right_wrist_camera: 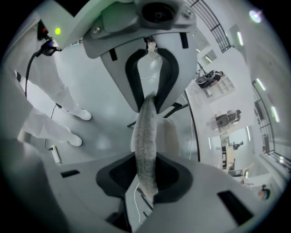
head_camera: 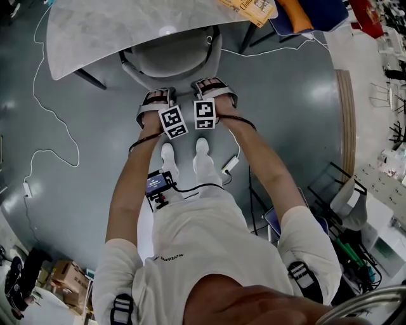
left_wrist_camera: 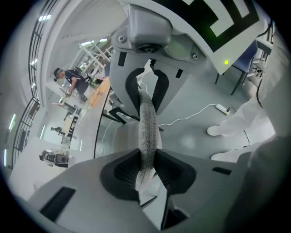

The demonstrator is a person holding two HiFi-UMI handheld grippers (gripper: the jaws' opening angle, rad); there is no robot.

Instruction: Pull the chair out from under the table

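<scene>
The chair (head_camera: 171,60) is closed off on the far side by the overhanging table (head_camera: 114,32). Open floor (head_camera: 292,108) is left at the right; the left is crossed by a white cable (head_camera: 34,82), and a power strip (head_camera: 229,164) is laid beside the shoes (head_camera: 168,153).

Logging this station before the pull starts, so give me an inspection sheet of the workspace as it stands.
Surface: pale table standing on a grey floor.
Job's things: chair tucked under the table, seat partly covered.
Clutter: yellow printed item on the table's corner.
Grippers: left gripper and right gripper both clamped on the chair's back rim.
Cables: white cable loops over the floor; power strip by the person's feet.
Surroundings: cardboard box on the floor; a person at distant benches.
</scene>
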